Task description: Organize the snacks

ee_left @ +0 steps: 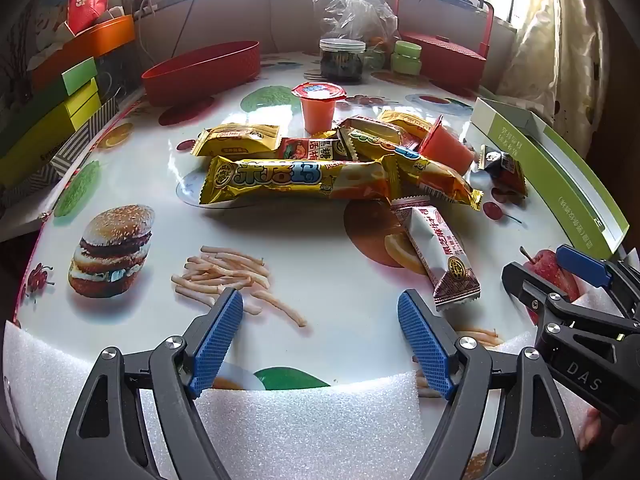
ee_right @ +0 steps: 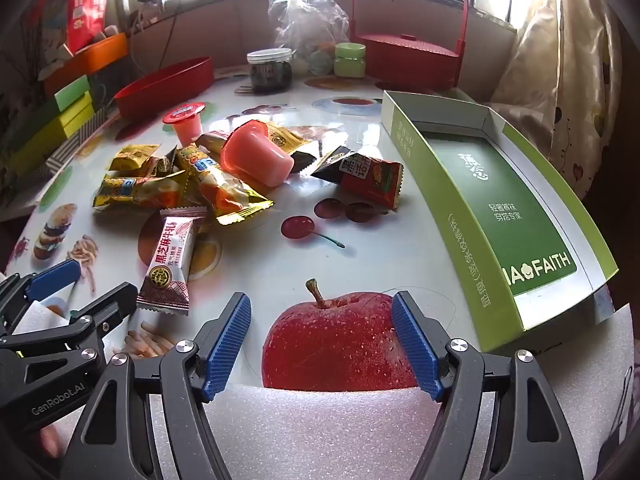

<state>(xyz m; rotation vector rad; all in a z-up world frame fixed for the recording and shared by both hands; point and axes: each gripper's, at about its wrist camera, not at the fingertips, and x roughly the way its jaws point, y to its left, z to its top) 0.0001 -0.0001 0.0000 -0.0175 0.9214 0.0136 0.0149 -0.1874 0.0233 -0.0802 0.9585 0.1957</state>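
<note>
Left gripper (ee_left: pixel 320 312): held wide apart, with nothing between the blue pads; pointed steeply down over the near edge of the table (ee_left: pixel 320 248).
Right gripper (ee_right: pixel 322 312): likewise spread wide and empty; a printed apple on the tablecloth is framed between its fingers.
Snack pile (ee_left: pixel 320 160): heaped mid-table, ahead of both grippers and well apart from them; seen straight ahead of the left gripper and ahead-left of the right.
Long yellow packet (ee_left: pixel 296 178): laid crosswise at the front of the pile, the nearest of the yellow packets to the left gripper.
White-and-maroon bar (ee_left: pixel 440 256): set apart from the pile toward the grippers, just ahead-right of the left gripper and ahead-left of the right.
Jelly cups: one upright (ee_left: pixel 319 106) behind the pile, one tipped on its side (ee_right: pixel 256 156) on top of the packets.
Red-and-black packet (ee_right: pixel 368 178): lying alone to the right of the pile.
Green box (ee_right: pixel 500 216): open and empty, along the table's right side, just right of the right gripper.
Red oval basket (ee_left: pixel 202 72): at the far left of the table.
</note>
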